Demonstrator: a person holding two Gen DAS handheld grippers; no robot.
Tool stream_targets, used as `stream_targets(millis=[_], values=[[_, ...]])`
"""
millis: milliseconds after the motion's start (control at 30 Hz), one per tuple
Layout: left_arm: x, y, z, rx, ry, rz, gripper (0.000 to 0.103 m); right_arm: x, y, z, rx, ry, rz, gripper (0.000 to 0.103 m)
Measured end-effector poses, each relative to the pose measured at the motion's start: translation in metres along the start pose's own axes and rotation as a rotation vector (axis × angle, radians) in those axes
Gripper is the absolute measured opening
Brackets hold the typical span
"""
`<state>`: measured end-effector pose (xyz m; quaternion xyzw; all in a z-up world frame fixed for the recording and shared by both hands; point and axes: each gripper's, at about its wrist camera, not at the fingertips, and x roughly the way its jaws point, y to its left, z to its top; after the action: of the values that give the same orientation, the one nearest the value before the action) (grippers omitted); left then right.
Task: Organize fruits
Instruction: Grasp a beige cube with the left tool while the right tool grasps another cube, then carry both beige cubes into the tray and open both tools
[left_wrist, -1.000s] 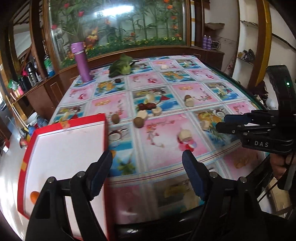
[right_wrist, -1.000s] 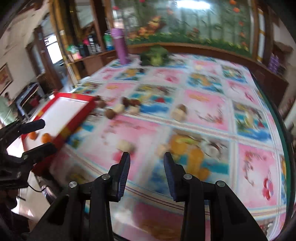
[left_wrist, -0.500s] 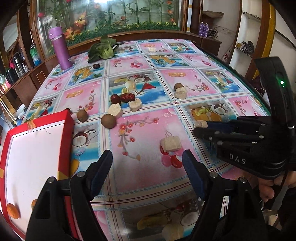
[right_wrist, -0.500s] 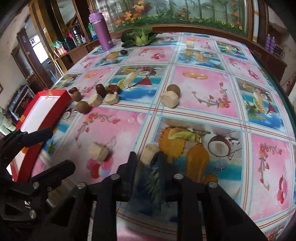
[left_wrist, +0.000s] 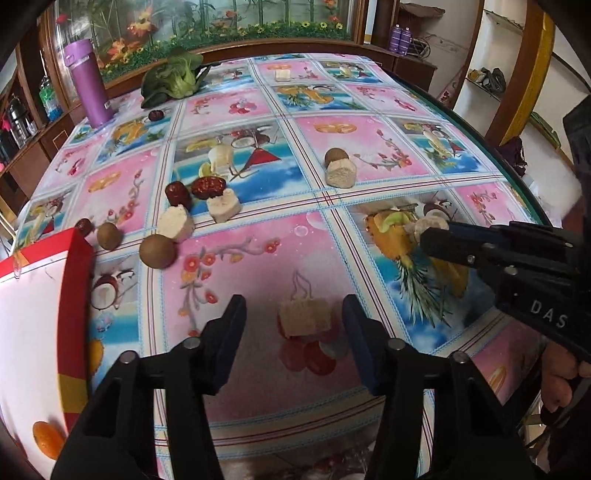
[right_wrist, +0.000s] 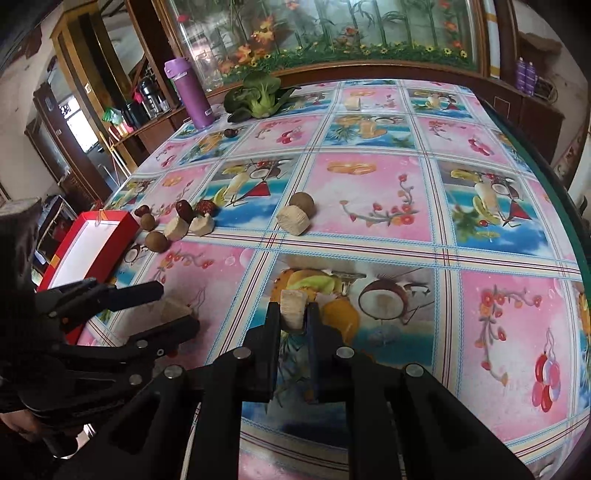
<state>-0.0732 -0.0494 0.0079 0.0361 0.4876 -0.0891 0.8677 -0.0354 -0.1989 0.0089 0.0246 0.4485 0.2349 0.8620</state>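
Pale beige fruit chunks, brown round fruits (left_wrist: 157, 251) and dark red dates (left_wrist: 208, 186) lie scattered on the patterned tablecloth. My left gripper (left_wrist: 293, 332) is open and low over the cloth, with one beige chunk (left_wrist: 304, 317) between its fingers, untouched. My right gripper (right_wrist: 291, 314) is shut on another beige chunk (right_wrist: 293, 308) over the printed pineapple; the left wrist view shows that chunk (left_wrist: 424, 225) at its tips. The right wrist view shows the left gripper (right_wrist: 166, 308) straddling its chunk (right_wrist: 175, 308). A red tray (left_wrist: 77, 295) with a white floor sits at the left, holding an orange fruit (left_wrist: 46, 439).
A purple bottle (left_wrist: 90, 83) and a green leafy vegetable (left_wrist: 171, 79) stand at the table's far side. More chunks (left_wrist: 340, 173) and a brown fruit (left_wrist: 334, 157) lie mid-table. The table edge curves along the right, with shelves beyond it. A hand (left_wrist: 561, 380) holds the right gripper.
Both grippers came forward and down toward the cloth. The right one went from open to shut on a beige chunk. The left one now brackets another chunk, still open.
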Motion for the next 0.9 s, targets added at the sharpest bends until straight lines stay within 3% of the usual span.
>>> stream_targets(millis=[200, 467, 633, 900], values=[[0.003, 0.002, 0.0, -0.001, -0.009, -0.013, 0.029, 0.003, 0.002, 0.001, 0.011, 0.002, 0.009, 0.012], [-0.016, 0.015, -0.005, -0.037, -0.068, 0.005, 0.029, -0.006, 0.019, 0.005, -0.013, -0.018, 0.019, 0.012], [-0.058, 0.041, -0.014, -0.087, -0.163, 0.095, 0.029, -0.011, 0.049, 0.012, -0.057, -0.036, 0.047, 0.012], [-0.112, 0.11, -0.04, -0.22, -0.269, 0.288, 0.03, 0.0, 0.134, 0.029, -0.167, -0.047, 0.157, 0.012]])
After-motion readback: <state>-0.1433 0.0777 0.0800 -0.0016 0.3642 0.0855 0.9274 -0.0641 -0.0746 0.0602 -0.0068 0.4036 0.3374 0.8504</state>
